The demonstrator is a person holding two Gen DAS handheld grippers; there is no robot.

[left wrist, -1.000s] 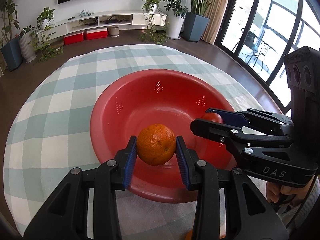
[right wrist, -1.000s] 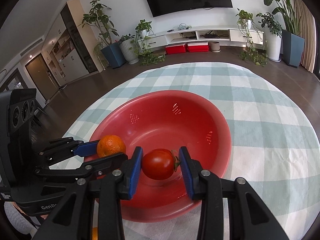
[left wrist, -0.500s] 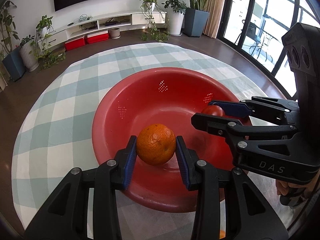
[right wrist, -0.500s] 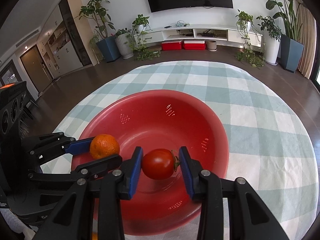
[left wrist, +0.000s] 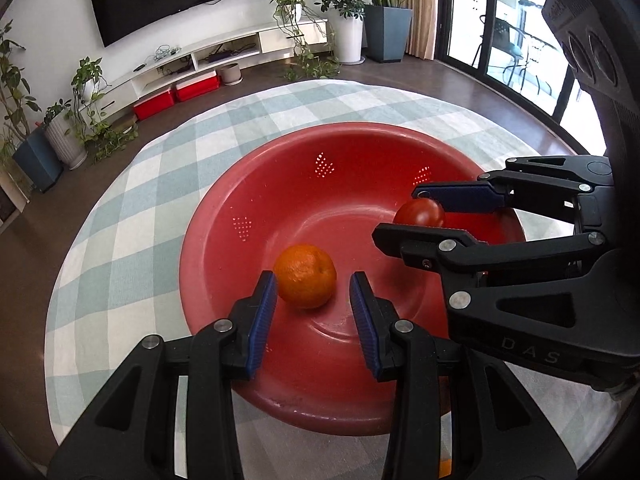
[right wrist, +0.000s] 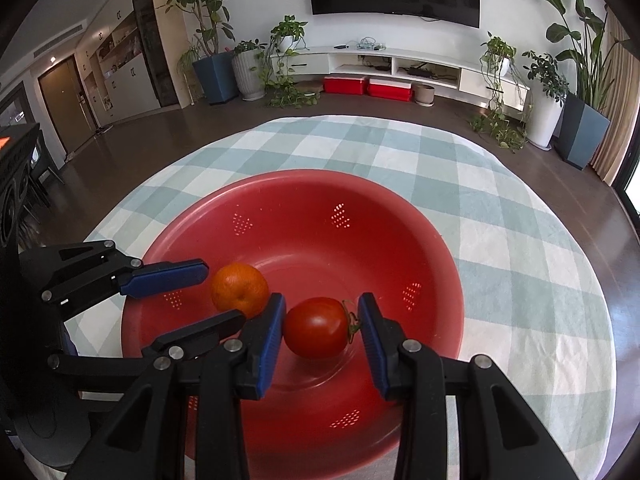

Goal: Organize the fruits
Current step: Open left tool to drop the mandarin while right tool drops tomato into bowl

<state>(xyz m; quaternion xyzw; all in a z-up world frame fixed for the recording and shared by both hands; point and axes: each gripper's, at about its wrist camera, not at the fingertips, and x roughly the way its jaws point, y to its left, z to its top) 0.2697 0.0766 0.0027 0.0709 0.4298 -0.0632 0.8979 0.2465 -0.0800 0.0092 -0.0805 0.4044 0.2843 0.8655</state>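
- The round worktop wears a pale green-and-white checked cloth and carries everything in view.
- One red colander bowl sits near the middle of it, with small clusters of drain holes in its wall.
- Left gripper: its blue-padded fingers stand apart over the bowl's near side. They are released, gripping nothing, with a clear gap on the right side of the fruit.
- Right gripper: its fingers flank the tomato with a narrow gap on each side, not clamping it.
- One orange lies in the bowl just beyond the left gripper's fingertips, its dimpled end facing up and right.
- One tomato lies inside the bowl on its side, long axis left to right, green stem pointing right.
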